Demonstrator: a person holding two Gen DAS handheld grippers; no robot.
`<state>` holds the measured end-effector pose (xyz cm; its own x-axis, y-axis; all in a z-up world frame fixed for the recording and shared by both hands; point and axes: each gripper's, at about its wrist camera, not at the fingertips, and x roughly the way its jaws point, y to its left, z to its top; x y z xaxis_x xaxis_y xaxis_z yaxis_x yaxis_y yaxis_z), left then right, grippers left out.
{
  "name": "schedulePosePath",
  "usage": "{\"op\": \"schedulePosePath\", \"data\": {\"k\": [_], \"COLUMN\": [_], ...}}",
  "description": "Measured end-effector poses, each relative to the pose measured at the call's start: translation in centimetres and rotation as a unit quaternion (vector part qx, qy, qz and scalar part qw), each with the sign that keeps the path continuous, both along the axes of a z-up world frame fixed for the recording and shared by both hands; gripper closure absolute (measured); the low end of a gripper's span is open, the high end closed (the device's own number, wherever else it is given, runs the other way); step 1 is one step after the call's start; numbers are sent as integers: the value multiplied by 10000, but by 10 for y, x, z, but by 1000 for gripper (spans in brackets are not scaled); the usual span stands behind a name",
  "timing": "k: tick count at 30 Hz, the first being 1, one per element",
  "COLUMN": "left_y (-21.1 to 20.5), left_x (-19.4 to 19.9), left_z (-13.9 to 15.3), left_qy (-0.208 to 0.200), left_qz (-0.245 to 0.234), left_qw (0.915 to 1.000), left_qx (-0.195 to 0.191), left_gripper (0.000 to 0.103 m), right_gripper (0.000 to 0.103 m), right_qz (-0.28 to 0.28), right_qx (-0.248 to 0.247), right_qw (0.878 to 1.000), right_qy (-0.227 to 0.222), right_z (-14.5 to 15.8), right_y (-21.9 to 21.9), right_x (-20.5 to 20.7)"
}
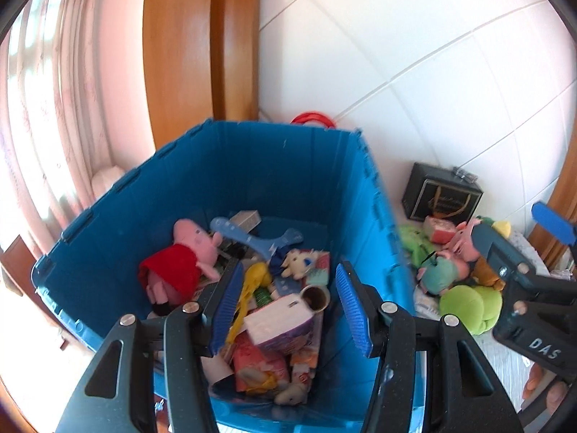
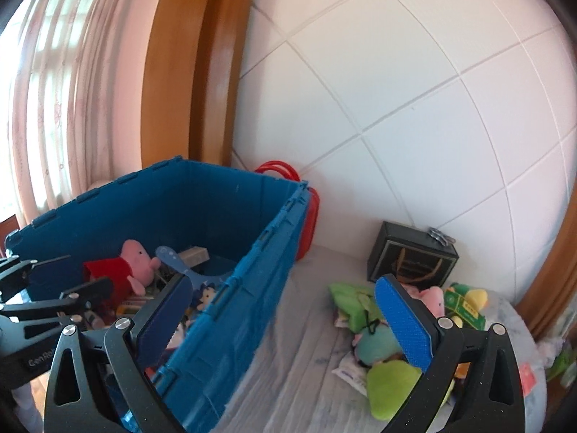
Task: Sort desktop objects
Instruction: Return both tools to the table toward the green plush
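Note:
A blue plastic crate [image 1: 252, 166] [image 2: 230, 324] stands on the left of the table. It holds a pink pig plush in a red dress [image 1: 180, 263] [image 2: 122, 270], a light blue hanger [image 1: 252, 238], a white tissue pack [image 1: 277, 319] and several small toys. My left gripper [image 1: 288, 310] is open and empty above the crate. My right gripper [image 2: 288, 328] is open and empty, one finger over the crate's near wall, the other over a pile of plush toys [image 2: 389, 346] [image 1: 458, 281] on the table. The right gripper also shows in the left wrist view [image 1: 533, 259].
A black gift box [image 2: 411, 259] [image 1: 440, 191] stands against the white tiled wall. A red-handled thing [image 2: 288, 180] sits behind the crate. A wooden frame [image 2: 180, 72] and pink curtain [image 2: 72, 90] are at the left. A grey cloth [image 2: 306, 342] covers the table.

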<state>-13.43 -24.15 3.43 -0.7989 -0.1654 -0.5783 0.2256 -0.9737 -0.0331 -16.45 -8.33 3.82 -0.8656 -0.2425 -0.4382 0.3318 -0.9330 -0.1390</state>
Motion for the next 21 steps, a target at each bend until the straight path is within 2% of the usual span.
{"op": "schedulePosePath", "data": {"k": [5,11,16,21], "left_y": [37,94,149,204], "left_x": [6,8,-13,-54], "left_z": [13,21,4,-38], "left_qy": [468,971,763,183], "left_qz": [-400,-951,-1331,-1456], "left_qw": [9981,9907,9880,9892], "left_qx": [-1,-116,-152,1], "left_gripper": [50,50,50,50], "right_gripper": [0,0,0,0], "right_qz": [-518,-1365,-1968,-2202], "right_qx": [-88,-194,-234,-229], "right_qw": [9986,9904,9802,9745], "right_qy": [105,76,-39,-357], "right_z": [0,-4,-15,-42], "right_y": [51,130,201,271], "right_x": [8,15,17,8]}}
